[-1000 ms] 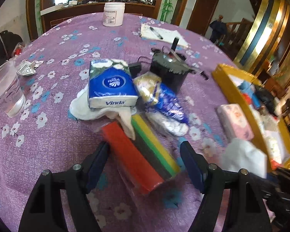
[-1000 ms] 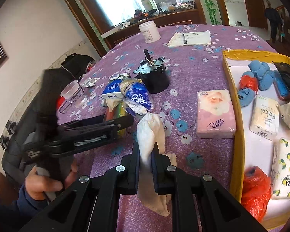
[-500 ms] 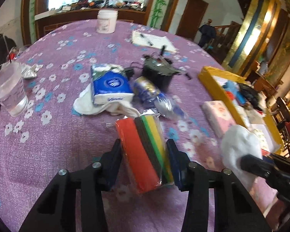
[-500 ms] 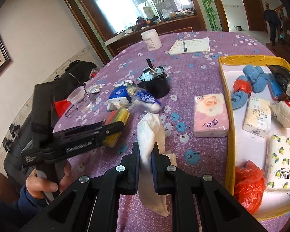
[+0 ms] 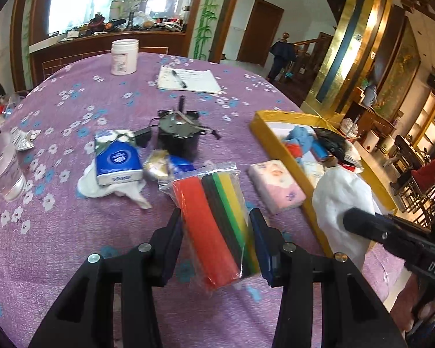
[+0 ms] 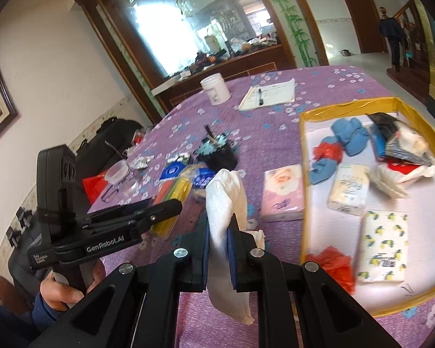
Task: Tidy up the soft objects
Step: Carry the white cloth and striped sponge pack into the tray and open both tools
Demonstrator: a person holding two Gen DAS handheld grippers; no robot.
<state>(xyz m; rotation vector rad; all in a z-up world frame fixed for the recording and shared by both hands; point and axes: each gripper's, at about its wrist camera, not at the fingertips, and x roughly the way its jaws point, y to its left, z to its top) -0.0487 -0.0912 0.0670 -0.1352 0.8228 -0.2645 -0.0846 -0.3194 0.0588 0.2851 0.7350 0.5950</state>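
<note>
Two handheld grippers work over a round table with a purple flowered cloth (image 5: 72,226). The left gripper (image 5: 216,239) clamps a clear bag of coloured sponges (image 5: 217,226) (red, black, green and yellow strips) between its pads, and the bag looks lifted clear of the cloth. The right gripper (image 6: 219,236) is closed tight on a white sock (image 6: 224,203), which hangs below the jaws.

The step in hand appears to be carrying both soft items toward the yellow-rimmed tray (image 6: 303,174) on the right, which already holds tissue packs, blue fabric and red bags. The next move likely calls for bringing each item over the tray's rim and into a bare patch before releasing. A pink tissue pack (image 5: 277,185) and a blue tissue pack (image 5: 117,158) lying on a white cloth remain on the table.

Compared with a second ago, the left gripper has narrowed from wide open around the sponges to gripping them, and both hands have risen and drifted nearer the tray.
</note>
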